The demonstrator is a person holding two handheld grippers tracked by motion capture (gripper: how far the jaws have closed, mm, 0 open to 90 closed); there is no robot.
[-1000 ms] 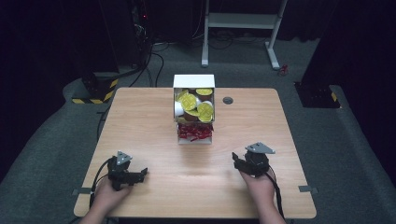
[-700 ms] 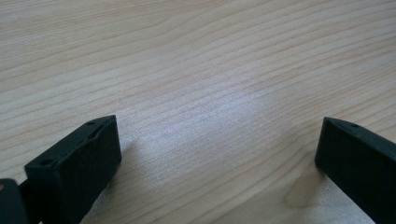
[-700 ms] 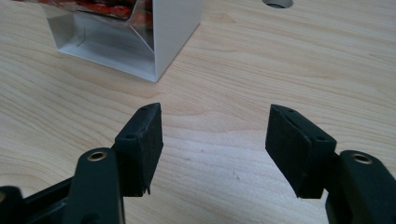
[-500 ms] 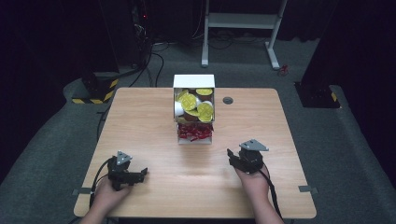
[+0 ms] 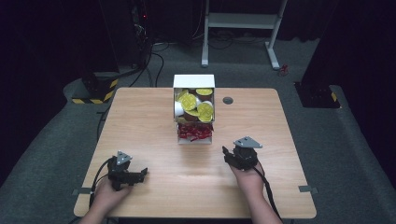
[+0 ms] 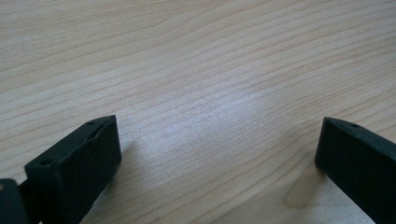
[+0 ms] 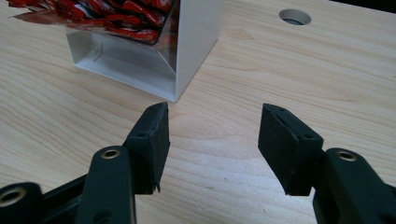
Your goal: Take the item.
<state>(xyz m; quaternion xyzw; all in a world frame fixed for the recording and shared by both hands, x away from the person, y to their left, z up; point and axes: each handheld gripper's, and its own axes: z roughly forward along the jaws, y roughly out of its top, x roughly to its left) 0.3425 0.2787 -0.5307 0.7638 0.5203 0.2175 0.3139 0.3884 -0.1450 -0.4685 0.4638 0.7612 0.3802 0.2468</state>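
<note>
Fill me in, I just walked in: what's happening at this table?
A person holds a gripper in each hand at a wooden table. The right gripper points toward the white dispenser box of yellow-lidded pods and red packets; its jaws have just been closing on nothing. The left gripper rests open near the front edge.

We found bare table [image 5: 154, 126] on both sides of the white dispenser box [image 5: 194, 81]; nothing else blocked passage.
</note>
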